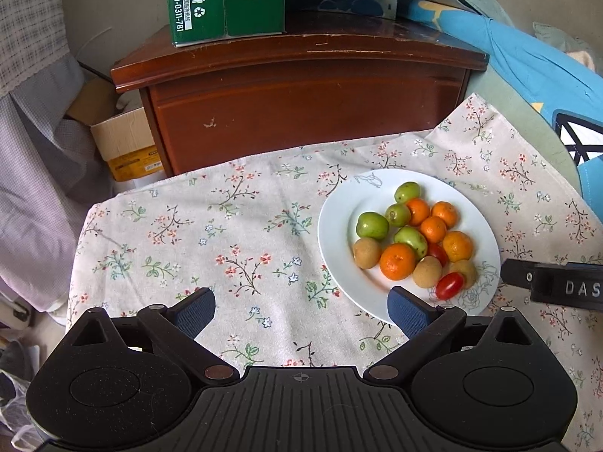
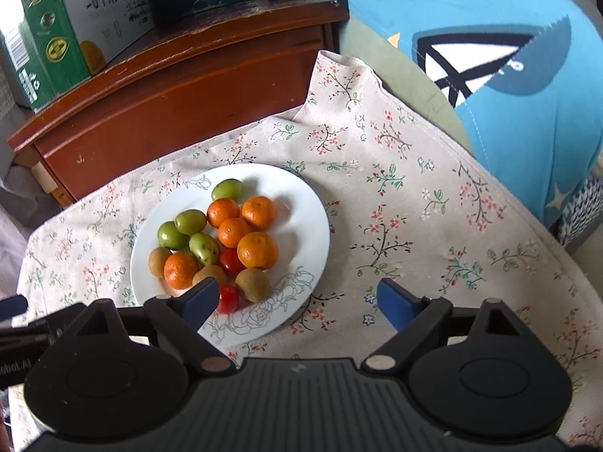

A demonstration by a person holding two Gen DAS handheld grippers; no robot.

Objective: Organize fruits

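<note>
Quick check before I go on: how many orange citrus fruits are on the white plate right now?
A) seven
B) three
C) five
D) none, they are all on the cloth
C: five orange citrus fruits sit on the white plate, four clustered toward the far side and one nearer among the brown kiwis, green fruits and red tomatoes; none lie on the floral cloth.

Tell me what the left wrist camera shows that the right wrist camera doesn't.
Only the left wrist view shows a cardboard box beside the cabinet. Only the right wrist view shows the milk carton's white printed face. Both share the plate of fruit, the floral cloth and the wooden cabinet.
</note>
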